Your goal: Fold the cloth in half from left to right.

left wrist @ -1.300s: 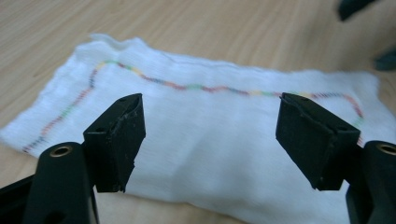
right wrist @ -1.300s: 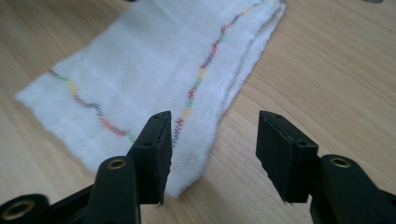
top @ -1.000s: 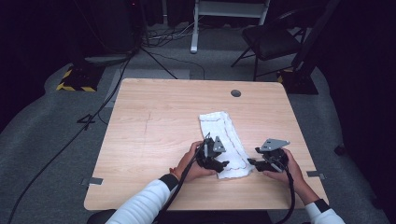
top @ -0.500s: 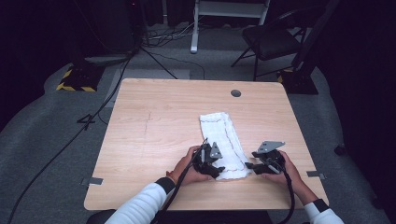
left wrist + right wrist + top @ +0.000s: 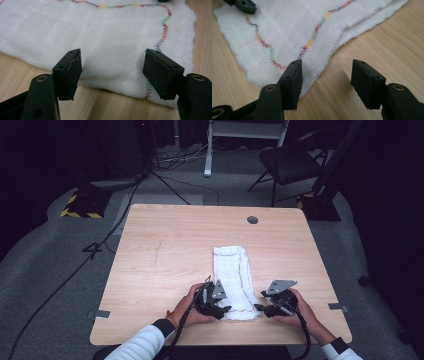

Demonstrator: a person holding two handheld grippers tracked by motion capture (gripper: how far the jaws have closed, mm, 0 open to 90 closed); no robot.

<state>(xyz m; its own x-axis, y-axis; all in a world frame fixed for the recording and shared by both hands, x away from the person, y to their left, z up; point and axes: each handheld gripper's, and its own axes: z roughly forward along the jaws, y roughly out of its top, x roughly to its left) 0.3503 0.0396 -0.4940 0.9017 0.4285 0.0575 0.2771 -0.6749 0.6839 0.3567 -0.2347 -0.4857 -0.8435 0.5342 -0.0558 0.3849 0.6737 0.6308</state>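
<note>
1 white cloth (image 5: 233, 281) lies near the table's (image 5: 165, 250) front edge; 2 grippers, left (image 5: 225, 309) and right (image 5: 259, 307), flank its near end, jaws apart, gripping nothing.

Both grippers have been drawn back toward the near table edge: the left gripper (image 5: 226, 309) and the right gripper (image 5: 258, 307) are now set at the folded white cloth's (image 5: 233, 275) near corners.
</note>
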